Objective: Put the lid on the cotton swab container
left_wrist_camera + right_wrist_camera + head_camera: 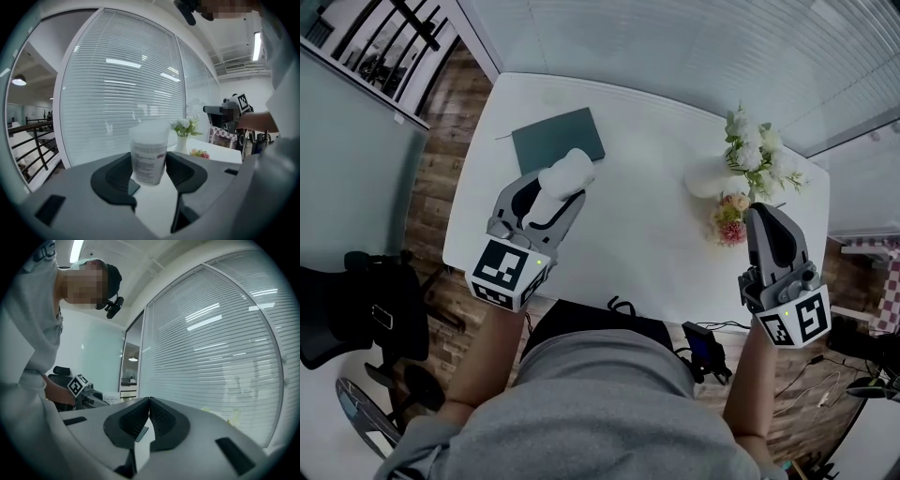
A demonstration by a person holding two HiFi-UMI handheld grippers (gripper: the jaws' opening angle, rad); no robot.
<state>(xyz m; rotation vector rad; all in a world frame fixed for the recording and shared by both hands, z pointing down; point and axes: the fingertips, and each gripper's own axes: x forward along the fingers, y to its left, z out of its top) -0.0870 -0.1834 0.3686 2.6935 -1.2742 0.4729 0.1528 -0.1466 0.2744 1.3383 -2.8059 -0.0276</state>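
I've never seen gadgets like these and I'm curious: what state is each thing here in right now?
Left gripper: fingers closed on the container.
Cotton swab container: gripped at its sides; can't tell if it's lidded.
Right gripper: fingers shut, empty.
Vase of flowers: upright on the table.
Notebook: closed, lying flat.

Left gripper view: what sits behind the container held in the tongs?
Behind the cotton swab container, right of it, a vase of white flowers and a small pink posy stand on the white table, window blinds beyond. The table patch straight behind the container is covered.
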